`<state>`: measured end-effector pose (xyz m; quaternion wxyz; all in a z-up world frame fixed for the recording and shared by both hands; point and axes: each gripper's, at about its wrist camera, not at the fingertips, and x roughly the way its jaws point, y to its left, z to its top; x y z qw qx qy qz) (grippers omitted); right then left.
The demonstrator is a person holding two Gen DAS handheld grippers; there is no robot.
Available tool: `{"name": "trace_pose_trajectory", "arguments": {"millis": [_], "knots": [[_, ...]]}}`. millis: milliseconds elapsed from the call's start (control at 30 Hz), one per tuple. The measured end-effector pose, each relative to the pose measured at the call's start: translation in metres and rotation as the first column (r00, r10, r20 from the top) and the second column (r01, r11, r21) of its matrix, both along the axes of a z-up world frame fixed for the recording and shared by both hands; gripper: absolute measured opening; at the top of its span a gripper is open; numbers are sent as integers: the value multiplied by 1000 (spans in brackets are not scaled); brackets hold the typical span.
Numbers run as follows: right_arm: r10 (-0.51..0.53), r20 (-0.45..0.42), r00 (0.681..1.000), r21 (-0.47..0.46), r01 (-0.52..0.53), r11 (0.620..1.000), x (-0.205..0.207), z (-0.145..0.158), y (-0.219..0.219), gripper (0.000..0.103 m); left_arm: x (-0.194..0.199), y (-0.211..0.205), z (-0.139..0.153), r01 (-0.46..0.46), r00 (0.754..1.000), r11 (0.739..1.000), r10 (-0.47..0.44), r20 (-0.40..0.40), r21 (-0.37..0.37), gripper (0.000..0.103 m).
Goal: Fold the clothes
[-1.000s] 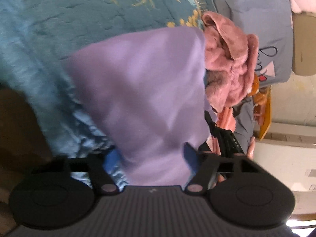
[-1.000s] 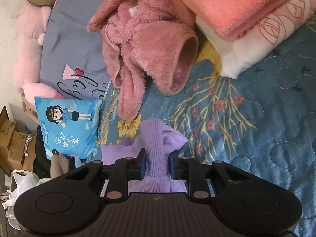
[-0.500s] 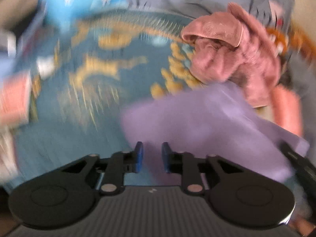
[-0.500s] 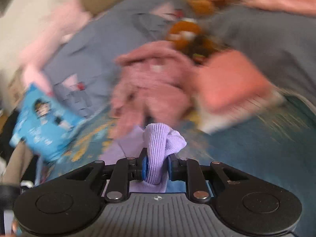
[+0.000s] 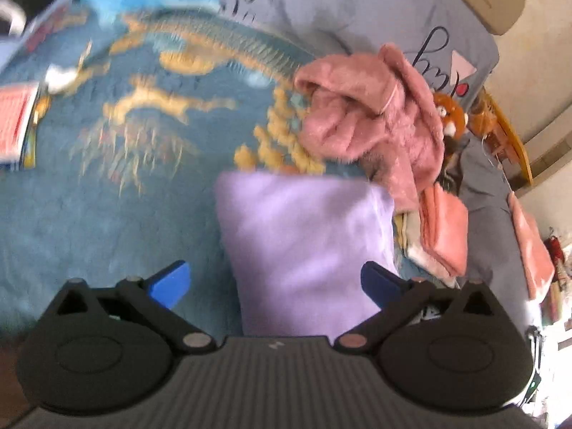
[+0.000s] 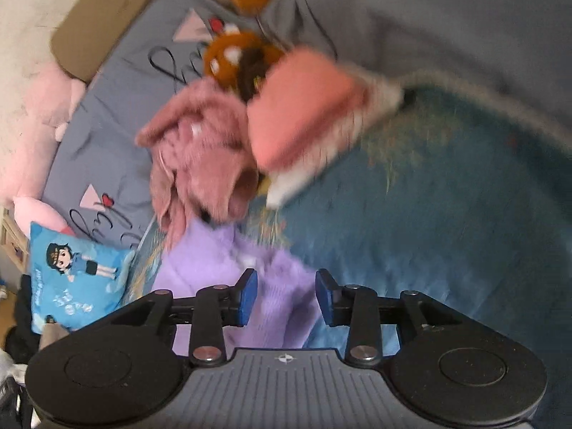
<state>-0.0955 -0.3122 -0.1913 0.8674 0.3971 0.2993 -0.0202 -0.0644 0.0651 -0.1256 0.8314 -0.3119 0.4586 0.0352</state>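
Soft daylight, both views motion-blurred, heavy fisheye bend at edges, corners dark.

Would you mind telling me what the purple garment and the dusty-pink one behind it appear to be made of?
The purple garment looks like a soft matte knit: fine ribbing shows between the right gripper's fingers, though blur limits certainty. The dusty-pink garment looks like plush fleece or faux fur, with a fuzzy, thick pile and bulky rounded folds.
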Motion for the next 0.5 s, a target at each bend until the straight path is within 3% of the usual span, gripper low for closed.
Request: {"name": "trace_pose_trajectory", "arguments": {"millis": [167, 300, 400, 500], "knots": [[85, 48, 995, -56, -82, 995, 2, 18, -8, 45, -24, 2, -24, -48, 999, 994, 46, -18, -102, 103], [237, 23, 971, -202, -228, 953, 16, 26, 12, 59, -29, 5, -42, -79, 997, 982, 77, -16, -170, 103], [277, -4, 961, -298, -266, 917, 27, 24, 26, 66, -34, 3, -48, -75, 996, 985, 80, 29, -157, 103], [356, -36, 934, -335, -347, 876, 41, 18, 38, 68, -39, -10, -55, -4, 997, 998, 8, 74, -58, 103]]}}
